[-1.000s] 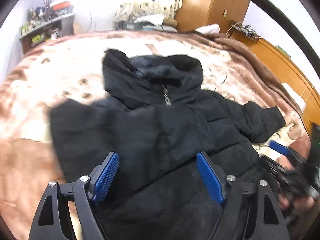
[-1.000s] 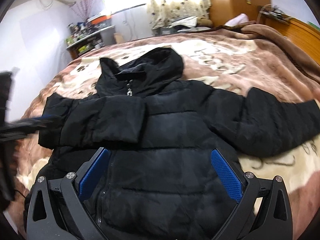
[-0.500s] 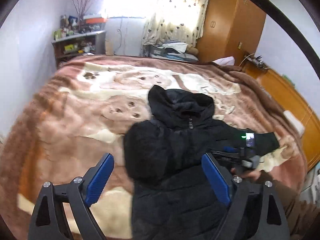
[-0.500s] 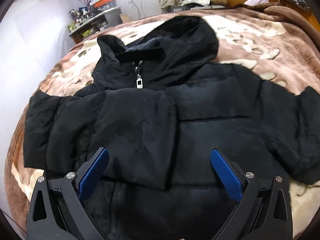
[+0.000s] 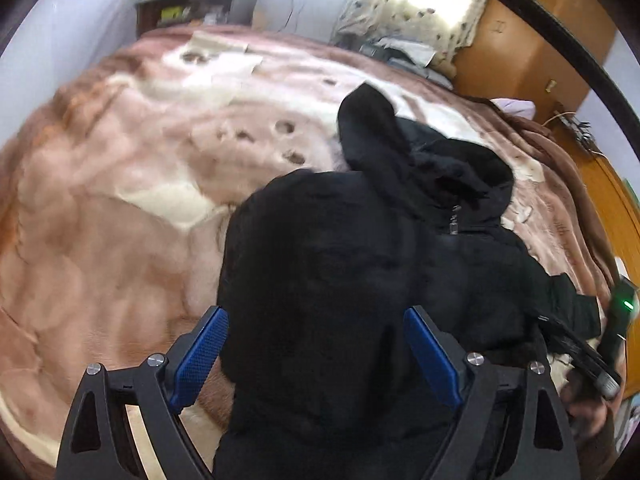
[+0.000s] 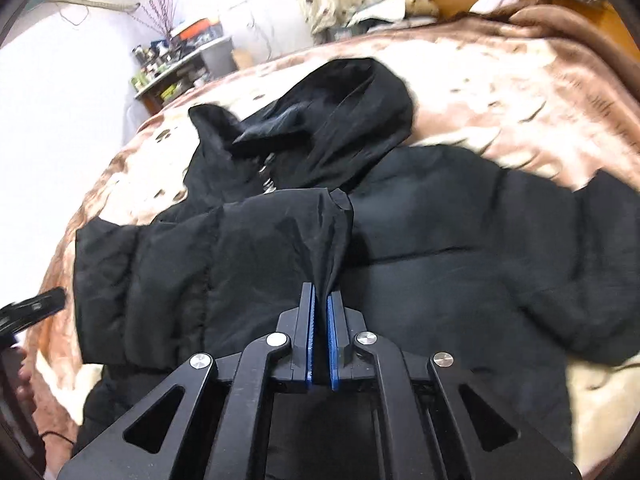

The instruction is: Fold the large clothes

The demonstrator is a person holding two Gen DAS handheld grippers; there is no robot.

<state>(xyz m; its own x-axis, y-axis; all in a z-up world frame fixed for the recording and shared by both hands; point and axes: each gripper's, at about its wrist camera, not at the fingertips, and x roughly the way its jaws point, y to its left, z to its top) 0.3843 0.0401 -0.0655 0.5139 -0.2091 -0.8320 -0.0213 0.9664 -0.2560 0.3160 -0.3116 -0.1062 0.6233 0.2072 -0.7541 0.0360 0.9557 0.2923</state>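
The black hooded puffer jacket (image 6: pixel 400 240) lies front-up on the brown-and-cream plush blanket (image 5: pixel 120 200) covering the bed. The right hand-held gripper (image 6: pixel 319 304) is clamped on the cuff of its folded-in sleeve (image 6: pixel 224 256); the left hand-held gripper (image 5: pixel 316 344) hovers above, pads wide apart. The slick fabric could slip from that thin pinch, or the puffy sleeve could spring open. A cluttered shelf (image 6: pixel 180 68), curtains (image 5: pixel 416 12) and wooden wardrobe (image 5: pixel 532 40) ring the room.
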